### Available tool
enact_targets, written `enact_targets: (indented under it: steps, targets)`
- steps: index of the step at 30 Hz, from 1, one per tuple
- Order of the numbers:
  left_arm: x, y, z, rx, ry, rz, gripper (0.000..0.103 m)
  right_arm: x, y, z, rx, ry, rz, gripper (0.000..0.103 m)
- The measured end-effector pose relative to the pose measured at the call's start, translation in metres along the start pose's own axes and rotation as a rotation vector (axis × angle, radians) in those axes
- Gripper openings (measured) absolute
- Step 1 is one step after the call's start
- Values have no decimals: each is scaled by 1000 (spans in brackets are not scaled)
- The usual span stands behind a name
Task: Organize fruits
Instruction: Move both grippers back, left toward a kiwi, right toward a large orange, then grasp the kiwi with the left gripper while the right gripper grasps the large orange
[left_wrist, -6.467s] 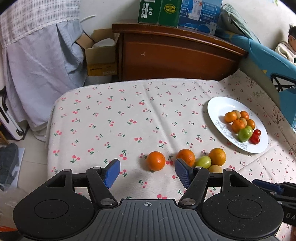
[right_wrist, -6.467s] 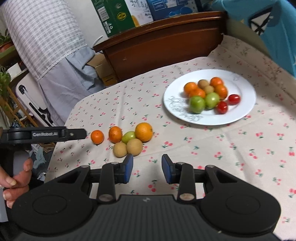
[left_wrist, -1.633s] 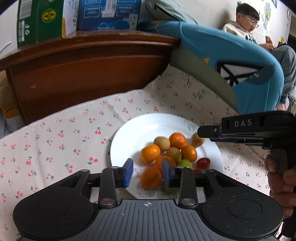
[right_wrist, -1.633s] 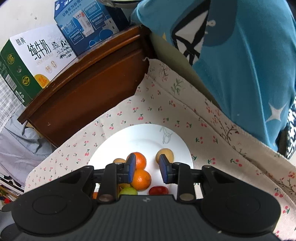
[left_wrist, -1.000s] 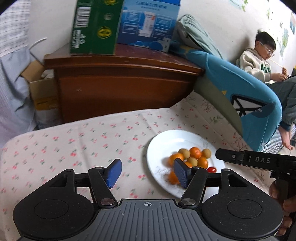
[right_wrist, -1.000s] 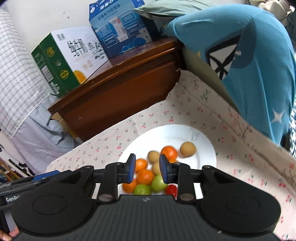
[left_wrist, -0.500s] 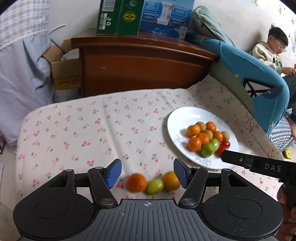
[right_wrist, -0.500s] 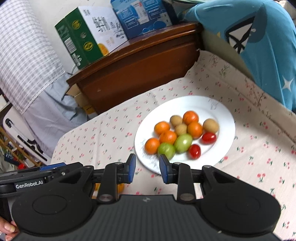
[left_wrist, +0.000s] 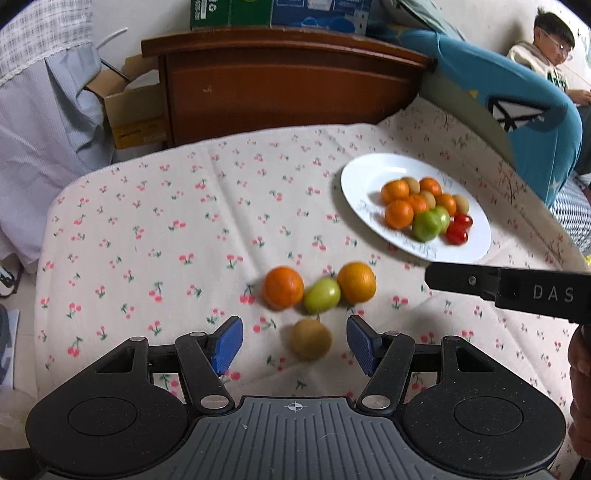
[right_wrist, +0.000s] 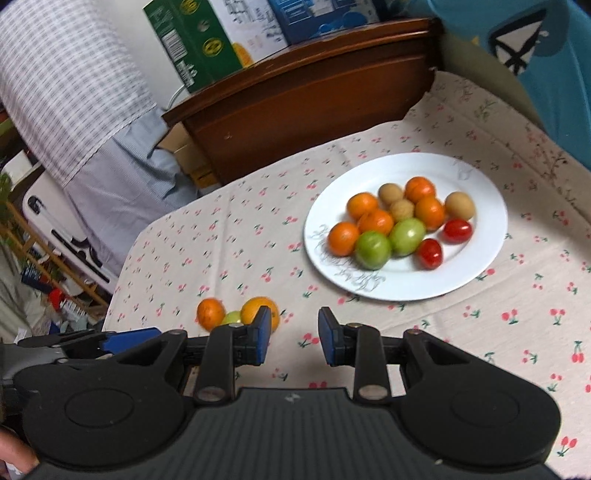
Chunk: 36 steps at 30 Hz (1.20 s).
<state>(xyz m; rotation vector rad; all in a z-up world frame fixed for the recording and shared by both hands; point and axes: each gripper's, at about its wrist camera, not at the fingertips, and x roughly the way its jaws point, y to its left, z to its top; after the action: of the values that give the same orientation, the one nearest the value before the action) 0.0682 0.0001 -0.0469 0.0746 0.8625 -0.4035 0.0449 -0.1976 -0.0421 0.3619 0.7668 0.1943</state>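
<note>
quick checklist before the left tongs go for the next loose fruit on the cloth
1. Left tongs open and empty: ok.
2. Target in line: ok, the brown fruit lies on the cloth between the two pads, not yet touched.
3. Room around the target: ok, it sits apart from the orange, green fruit and second orange behind it.
4. Right tongs out of the way: ok, empty, jaws a narrow gap apart, off to the right of the loose fruit.
5. Space on the plate: ok, bare rim on the near and left sides.
6. Fruit firmness for grip force: cannot tell.
</note>
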Motion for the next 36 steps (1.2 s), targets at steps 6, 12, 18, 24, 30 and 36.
enact_targets:
  steps: [6,12,18,24,30,36]
  targets:
    - [5,0,-7,3,12,2,61,6,3,-1,-6,16,21,30]
    - [9,0,-10,8,0,-12,60,19,4,0,3,34,53,30]
    - [14,1,-11,0,-8,-21,58,33,5,2,-2,45,76,30]
    - [19,-6,-13,37,-15,-27,56,43,7,3,-1,62,86,33]
    - [21,-10,-15,64,-21,-26,48,57,10,3,-9,88,86,36]
    - [21,-11,-15,80,-37,-35,27,63,10,3,-5,88,91,32]
